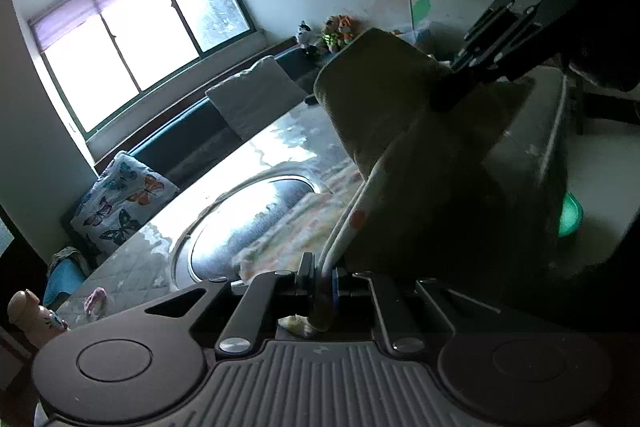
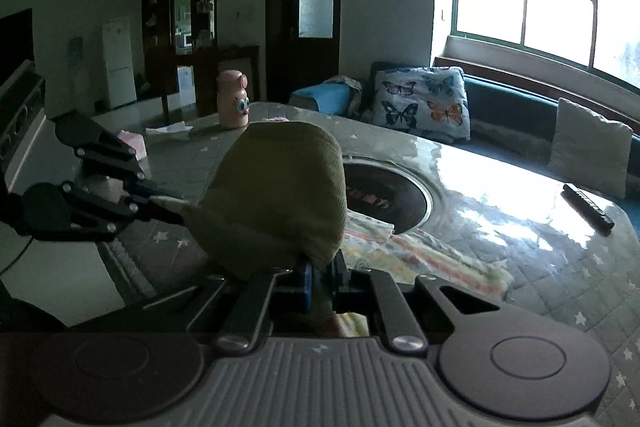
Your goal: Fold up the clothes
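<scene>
Both my left claw (image 1: 320, 287) and right claw (image 2: 320, 277) were clenched on edges of the olive-green garment (image 2: 280, 187), held lifted above the quilted table (image 2: 520, 227), apparently to fold it.

Both hand-held grippers, right (image 2: 320, 277) and left (image 2: 176, 205), clamp the olive garment (image 2: 280, 187) above the table (image 2: 520, 227).

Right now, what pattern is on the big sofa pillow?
Colourful butterflies on white, clearest in the right wrist view: butterfly pillow.
</scene>
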`<state>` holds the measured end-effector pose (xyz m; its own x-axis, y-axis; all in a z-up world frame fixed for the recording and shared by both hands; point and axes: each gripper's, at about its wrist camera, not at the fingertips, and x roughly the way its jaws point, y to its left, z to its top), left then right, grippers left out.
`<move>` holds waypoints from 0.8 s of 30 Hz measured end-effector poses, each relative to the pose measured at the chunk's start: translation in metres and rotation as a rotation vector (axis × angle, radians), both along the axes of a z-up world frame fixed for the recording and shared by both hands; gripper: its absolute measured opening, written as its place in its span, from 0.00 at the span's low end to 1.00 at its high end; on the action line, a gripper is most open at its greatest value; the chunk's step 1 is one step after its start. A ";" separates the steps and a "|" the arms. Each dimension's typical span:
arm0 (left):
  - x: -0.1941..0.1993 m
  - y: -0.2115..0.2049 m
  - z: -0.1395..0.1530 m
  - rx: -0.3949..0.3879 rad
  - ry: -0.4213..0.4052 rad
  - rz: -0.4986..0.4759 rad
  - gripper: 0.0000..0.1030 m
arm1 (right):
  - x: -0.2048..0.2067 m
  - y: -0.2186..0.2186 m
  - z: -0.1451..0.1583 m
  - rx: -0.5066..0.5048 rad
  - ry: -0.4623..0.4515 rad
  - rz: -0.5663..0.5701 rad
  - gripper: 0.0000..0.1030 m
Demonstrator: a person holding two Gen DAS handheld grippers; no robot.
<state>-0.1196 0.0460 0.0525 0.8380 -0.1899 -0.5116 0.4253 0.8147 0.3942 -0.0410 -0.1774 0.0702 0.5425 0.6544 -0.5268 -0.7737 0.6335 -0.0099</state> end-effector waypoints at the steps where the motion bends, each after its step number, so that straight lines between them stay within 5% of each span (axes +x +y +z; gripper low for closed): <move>1: 0.002 -0.001 0.001 -0.004 -0.007 0.004 0.09 | 0.005 0.001 0.001 0.000 0.002 -0.006 0.07; 7: 0.057 0.005 0.005 -0.014 -0.038 0.026 0.09 | 0.051 0.012 0.008 0.003 -0.004 -0.046 0.07; 17: 0.170 0.014 -0.040 -0.024 0.132 0.133 0.09 | 0.153 0.050 -0.030 -0.083 0.062 -0.097 0.07; 22: 0.200 0.022 -0.066 -0.044 0.208 0.196 0.15 | 0.180 0.058 -0.068 -0.081 0.109 -0.156 0.14; 24: 0.199 0.028 -0.069 -0.057 0.206 0.209 0.22 | 0.181 0.052 -0.074 -0.065 0.107 -0.183 0.24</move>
<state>0.0798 0.0737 -0.0166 0.7415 -0.0572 -0.6685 0.3121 0.9114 0.2681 0.1399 -0.1250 -0.0038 0.5880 0.5129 -0.6255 -0.6446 0.7642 0.0207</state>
